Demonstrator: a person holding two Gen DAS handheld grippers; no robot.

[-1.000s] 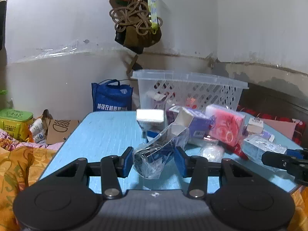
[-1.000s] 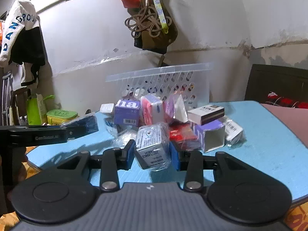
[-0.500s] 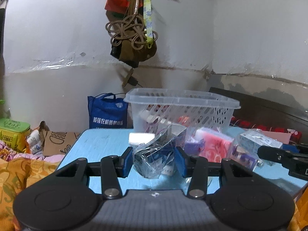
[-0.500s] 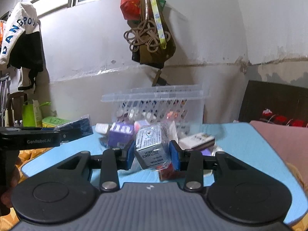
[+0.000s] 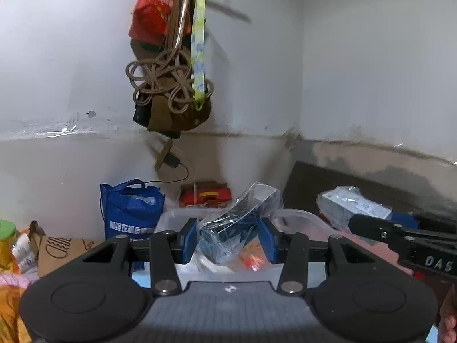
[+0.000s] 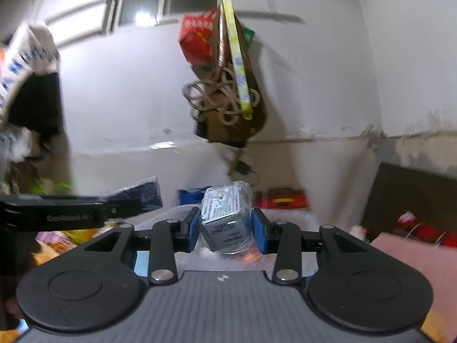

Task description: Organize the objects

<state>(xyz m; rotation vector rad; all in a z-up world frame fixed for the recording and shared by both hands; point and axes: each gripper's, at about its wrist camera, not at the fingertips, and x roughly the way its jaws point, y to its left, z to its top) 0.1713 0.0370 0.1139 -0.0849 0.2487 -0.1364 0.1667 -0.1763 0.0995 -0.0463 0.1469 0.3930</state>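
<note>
My left gripper [image 5: 228, 238] is shut on a dark blue box in a clear plastic bag [image 5: 237, 223], held high over the clear plastic basket [image 5: 297, 217]. My right gripper [image 6: 225, 227] is shut on a grey box wrapped in clear plastic [image 6: 227, 220], also raised above the basket's rim [image 6: 174, 210]. The right gripper and its grey box [image 5: 354, 204] show at the right of the left wrist view. The left gripper and its blue box [image 6: 137, 195] show at the left of the right wrist view. The basket's contents are mostly hidden.
A bundle of rope and bags [image 5: 171, 91] hangs on the white wall ahead. A blue shopping bag [image 5: 130, 214] and a red case [image 5: 204, 195] stand behind the basket. A dark headboard [image 6: 414, 197] and pink bedding [image 6: 414, 251] lie to the right.
Both grippers have risen and moved forward with their boxes; the table's pile of boxes has dropped out of view and the basket now lies just beneath the fingers.
</note>
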